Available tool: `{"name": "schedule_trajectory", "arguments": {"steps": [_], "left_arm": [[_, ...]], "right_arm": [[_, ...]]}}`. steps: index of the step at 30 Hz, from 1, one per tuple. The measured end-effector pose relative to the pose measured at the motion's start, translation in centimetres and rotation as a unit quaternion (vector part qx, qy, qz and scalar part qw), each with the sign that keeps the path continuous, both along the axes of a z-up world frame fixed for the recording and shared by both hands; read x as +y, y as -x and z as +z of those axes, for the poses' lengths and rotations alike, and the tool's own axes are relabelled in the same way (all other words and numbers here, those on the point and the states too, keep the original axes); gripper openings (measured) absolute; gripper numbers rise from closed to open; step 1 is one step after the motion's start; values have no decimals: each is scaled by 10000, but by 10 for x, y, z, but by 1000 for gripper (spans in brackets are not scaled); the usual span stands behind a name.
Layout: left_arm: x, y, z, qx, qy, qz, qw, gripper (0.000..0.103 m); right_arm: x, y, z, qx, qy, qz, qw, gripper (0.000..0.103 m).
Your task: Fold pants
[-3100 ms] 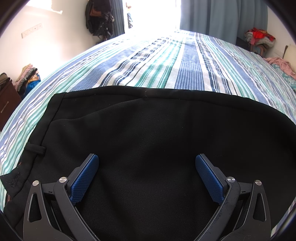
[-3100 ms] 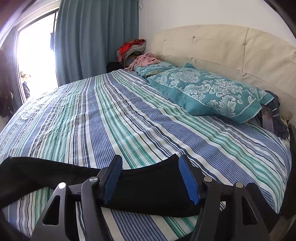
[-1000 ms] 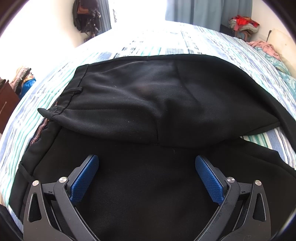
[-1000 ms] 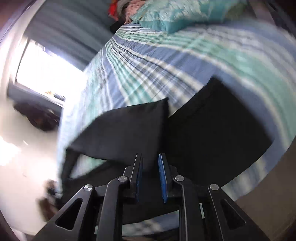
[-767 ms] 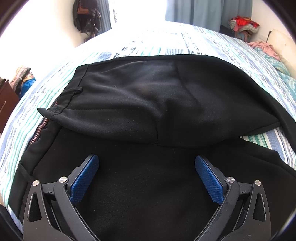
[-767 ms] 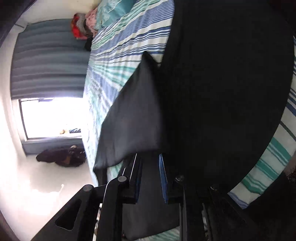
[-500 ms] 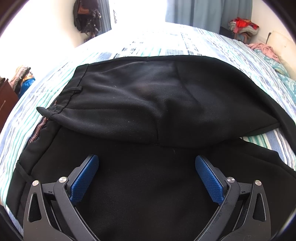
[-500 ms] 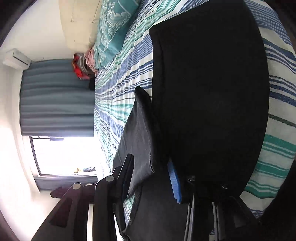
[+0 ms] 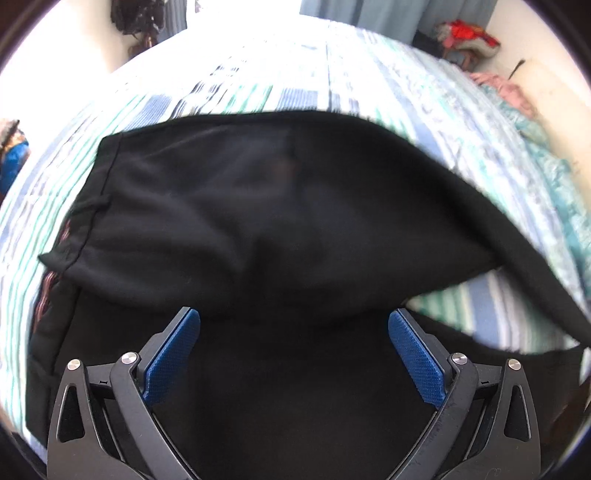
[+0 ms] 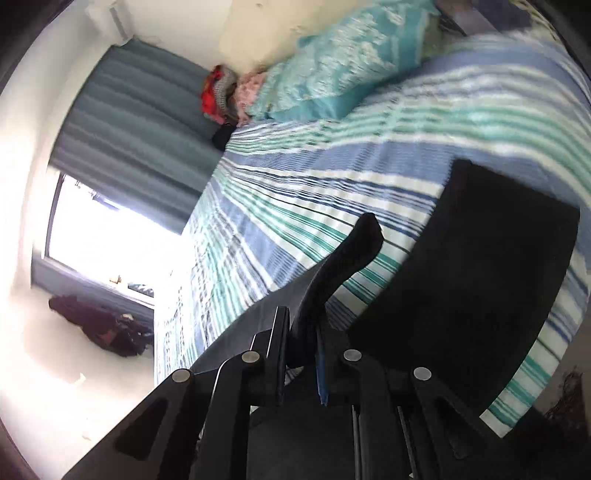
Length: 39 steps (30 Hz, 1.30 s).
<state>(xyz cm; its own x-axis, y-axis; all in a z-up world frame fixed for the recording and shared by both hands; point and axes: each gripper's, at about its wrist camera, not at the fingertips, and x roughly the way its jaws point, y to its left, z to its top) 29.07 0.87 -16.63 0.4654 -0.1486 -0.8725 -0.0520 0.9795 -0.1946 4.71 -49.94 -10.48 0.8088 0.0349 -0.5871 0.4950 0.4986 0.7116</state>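
Black pants [image 9: 280, 206] lie on the striped bed, one leg folded back over the waist part, with the waistband at the left. My left gripper [image 9: 293, 332] is open and hovers low over the near layer of the pants, its blue pads [image 9: 173, 354] wide apart. My right gripper [image 10: 301, 332] is shut on a fold of the pants [image 10: 354, 247], which rises between the jaws. The lower part of the pants [image 10: 491, 251] lies flat to its right.
The striped bedsheet [image 10: 314, 177] runs to the far side. A teal pillow [image 10: 343, 66] and a heap of clothes [image 10: 218, 92] lie at the headboard. Curtains [image 10: 140, 140] and a bright window stand beyond. Clothes [image 9: 465, 33] are piled at the far right.
My right gripper has closed on the pant fold and swung round, lifting it. The left view has shifted slightly and blurred; the left gripper stays open.
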Motion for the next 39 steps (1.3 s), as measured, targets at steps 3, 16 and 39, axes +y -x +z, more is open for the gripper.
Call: {"name": "schedule_trajectory", "arguments": {"steps": [3,16,39], "left_arm": [[8,-43,19,-24,1258,306,9916,102],[41,-131,-35,776,2810,1900,9375,27],[22,164,14,529,1197,605,9895,18]], "right_arm": [[6,0,43,-240,513,354,9978,13],[9,36,129,-1079,594,816,9890,13],[-123,39,-57,2129,904,585,9711,13]]}}
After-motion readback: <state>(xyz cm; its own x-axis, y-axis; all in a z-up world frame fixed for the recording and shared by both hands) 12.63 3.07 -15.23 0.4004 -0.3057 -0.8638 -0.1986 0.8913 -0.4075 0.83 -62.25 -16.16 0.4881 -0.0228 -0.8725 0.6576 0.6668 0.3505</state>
